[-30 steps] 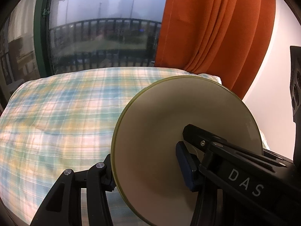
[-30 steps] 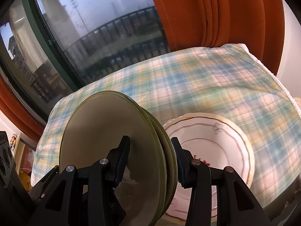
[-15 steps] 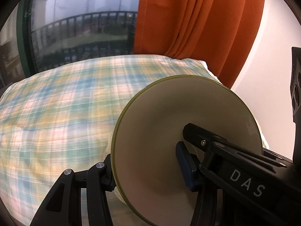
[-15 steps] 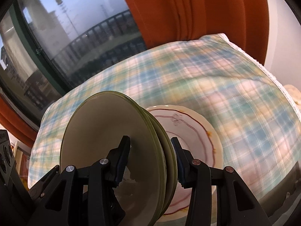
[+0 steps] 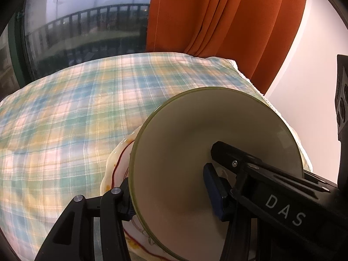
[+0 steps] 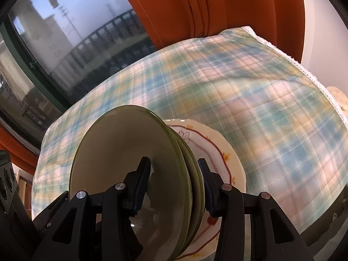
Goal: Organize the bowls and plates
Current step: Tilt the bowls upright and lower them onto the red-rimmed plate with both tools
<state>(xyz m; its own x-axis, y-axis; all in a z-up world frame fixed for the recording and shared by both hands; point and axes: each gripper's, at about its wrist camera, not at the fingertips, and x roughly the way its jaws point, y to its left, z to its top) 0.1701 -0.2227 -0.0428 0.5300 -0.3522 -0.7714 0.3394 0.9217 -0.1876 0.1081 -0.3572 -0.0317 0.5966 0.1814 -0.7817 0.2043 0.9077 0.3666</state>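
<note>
Green bowls (image 6: 130, 174): nested stack, tilted on edge, carried above the plaid-covered counter (image 5: 65, 119).
Left hand-held gripper (image 5: 167, 193): clenched on the stack's rim; inner face of the top bowl (image 5: 206, 152) fills this view.
Right hand-held gripper (image 6: 174, 184): clenched across the same stack.
Patterned plate (image 6: 219, 152): flat on the counter, directly behind and beneath the bowls.
Step (judged): lowering the stack onto the plate.
Next: level the bowls, centre over the plate, then release.
Versus earlier: plate now closer, newly visible in left view (image 5: 115, 163).
</note>
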